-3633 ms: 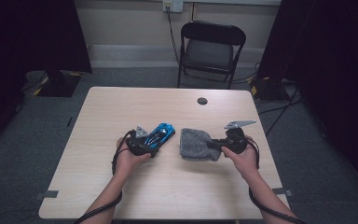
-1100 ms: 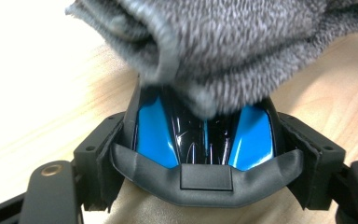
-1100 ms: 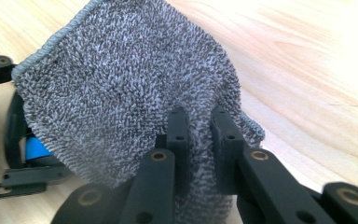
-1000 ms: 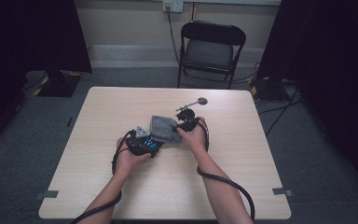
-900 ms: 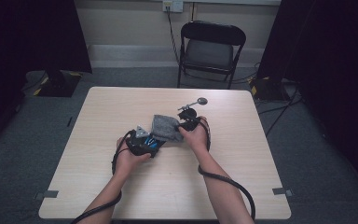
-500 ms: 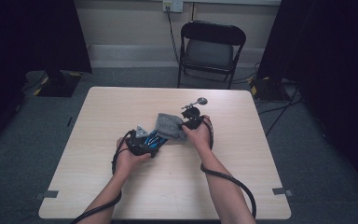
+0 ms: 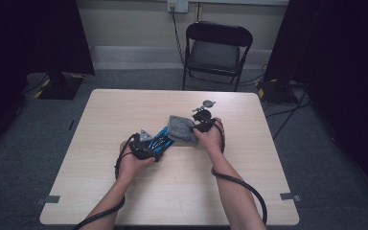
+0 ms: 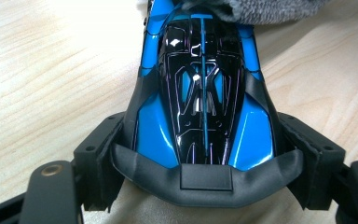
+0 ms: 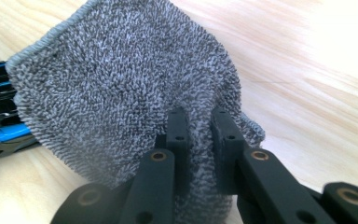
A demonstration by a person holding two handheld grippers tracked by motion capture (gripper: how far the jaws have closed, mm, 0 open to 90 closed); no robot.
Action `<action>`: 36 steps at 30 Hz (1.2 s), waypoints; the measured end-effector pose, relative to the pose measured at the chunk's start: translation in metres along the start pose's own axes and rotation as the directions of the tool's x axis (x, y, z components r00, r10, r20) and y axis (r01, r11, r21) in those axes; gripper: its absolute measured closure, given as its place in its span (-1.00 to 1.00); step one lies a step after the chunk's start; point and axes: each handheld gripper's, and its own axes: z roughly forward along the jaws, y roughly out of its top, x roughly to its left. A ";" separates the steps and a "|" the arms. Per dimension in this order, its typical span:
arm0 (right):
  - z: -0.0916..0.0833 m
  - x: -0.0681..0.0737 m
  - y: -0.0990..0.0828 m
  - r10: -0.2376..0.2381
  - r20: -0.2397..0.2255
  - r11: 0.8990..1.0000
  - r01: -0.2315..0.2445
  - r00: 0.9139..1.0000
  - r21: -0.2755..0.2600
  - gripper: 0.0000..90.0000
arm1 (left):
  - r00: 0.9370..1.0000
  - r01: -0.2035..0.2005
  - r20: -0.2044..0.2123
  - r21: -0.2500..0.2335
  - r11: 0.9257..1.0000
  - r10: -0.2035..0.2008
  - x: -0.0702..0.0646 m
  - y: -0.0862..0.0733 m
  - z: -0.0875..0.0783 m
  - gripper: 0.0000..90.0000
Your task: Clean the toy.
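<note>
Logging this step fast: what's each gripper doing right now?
Left gripper: closed on the blue toy car.
Right gripper: closed on the grey cloth.

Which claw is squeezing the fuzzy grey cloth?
The right claw. It is pinched shut on the grey cloth. The left claw instead hugs the blue toy car by its sides.

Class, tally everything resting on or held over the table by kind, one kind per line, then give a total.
Toy cars, blue and black: 1
Grey cloths: 1
Hand-held grippers: 2, left and right
Small dark round objects near the table's far edge: 1
Total: 5
</note>
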 end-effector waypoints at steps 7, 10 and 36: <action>-0.009 -0.013 -0.004 0.015 0.015 1.000 -0.015 1.000 -0.010 0.76 | 1.000 0.001 0.000 0.000 1.000 -0.001 0.000 0.000 0.000 -0.46; -0.013 -0.018 -0.006 0.022 0.019 1.000 -0.022 1.000 -0.014 0.76 | 1.000 0.002 0.000 -0.001 1.000 -0.002 0.000 0.000 0.000 -0.46; -0.057 -0.003 0.002 0.018 -0.086 0.987 -0.032 0.996 -0.160 0.76 | 1.000 0.003 0.000 -0.001 1.000 -0.003 0.000 0.000 0.000 -0.46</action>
